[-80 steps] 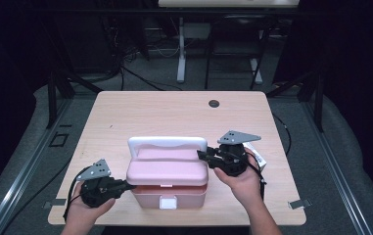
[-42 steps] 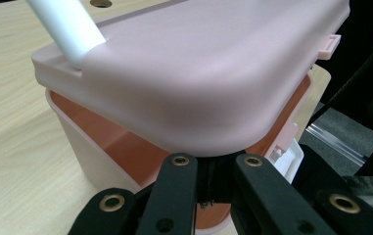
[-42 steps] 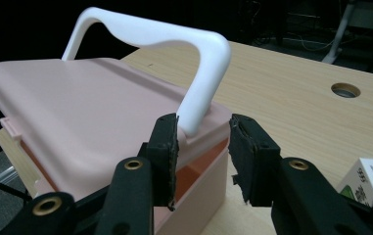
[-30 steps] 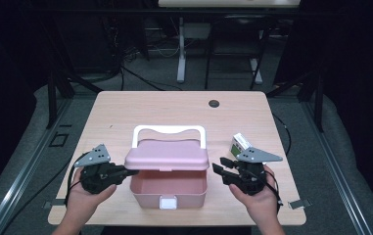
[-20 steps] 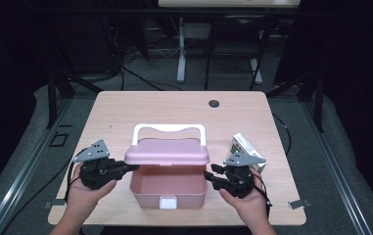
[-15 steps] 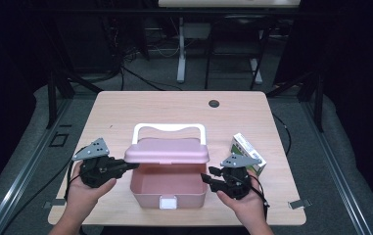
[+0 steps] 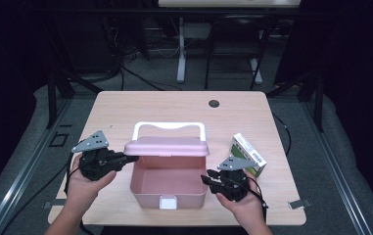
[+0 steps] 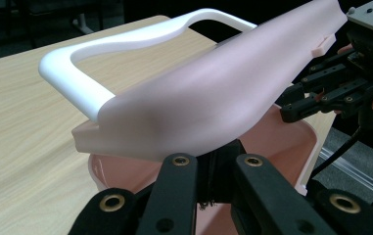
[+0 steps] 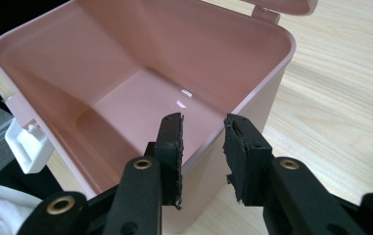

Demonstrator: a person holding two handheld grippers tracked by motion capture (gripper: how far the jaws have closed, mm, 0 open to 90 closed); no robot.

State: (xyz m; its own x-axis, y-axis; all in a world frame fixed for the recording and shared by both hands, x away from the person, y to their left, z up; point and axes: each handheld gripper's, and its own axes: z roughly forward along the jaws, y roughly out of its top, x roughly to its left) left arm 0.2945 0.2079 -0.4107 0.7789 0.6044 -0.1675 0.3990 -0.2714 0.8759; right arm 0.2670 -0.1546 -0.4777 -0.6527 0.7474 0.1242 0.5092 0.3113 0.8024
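A pink lidded box [image 7: 145, 195] stands open near the table's front edge. Its lid [image 7: 167, 146] with a white handle [image 7: 169, 126] is lifted and tilted up. My left gripper [image 7: 123, 159] is shut on the lid's left edge; in the left gripper view the lid [image 8: 213, 98] rises right above the jaws of that gripper [image 8: 213, 164]. My right gripper [image 7: 207, 180] is at the box's right wall. Its jaws have just been closing, and in the right gripper view this gripper [image 9: 203, 125] straddles the rim [image 9: 267, 63] with a gap at both pads.
A small green and white carton [image 7: 247, 154] lies on the table right of the box, just behind my right hand. The box's white latch [image 7: 167, 202] faces the front edge. A round cable hole [image 7: 214, 104] sits at the table's far side.
The lid, shut at first, has been raised and stays held up by the left gripper. The right gripper has moved from beside the carton in and down onto the box's right wall.
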